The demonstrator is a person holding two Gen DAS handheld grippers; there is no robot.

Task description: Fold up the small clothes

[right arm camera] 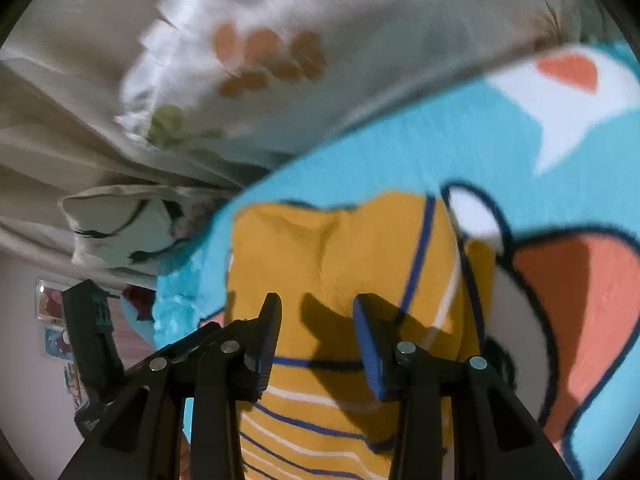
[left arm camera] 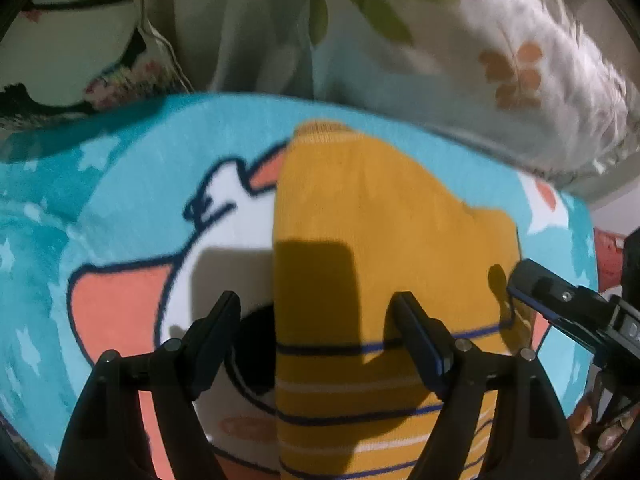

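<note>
A small mustard-yellow garment (left arm camera: 360, 240) with blue and white stripes lies folded into a narrow shape on a turquoise cartoon blanket (left arm camera: 132, 168). My left gripper (left arm camera: 320, 312) is open just above the garment's striped part, its jaws straddling the left edge, empty. My right gripper (right arm camera: 318, 312) is open over the same garment (right arm camera: 340, 248), holding nothing. The right gripper also shows in the left wrist view (left arm camera: 560, 300) at the garment's right edge.
A white floral pillow (left arm camera: 500, 52) and grey-white bedding (left arm camera: 240, 32) lie beyond the blanket. Another printed cushion (left arm camera: 72, 40) sits at the far left. In the right wrist view the blanket (right arm camera: 400, 140) ends at left, with a wall with pictures (right arm camera: 52, 320) beyond.
</note>
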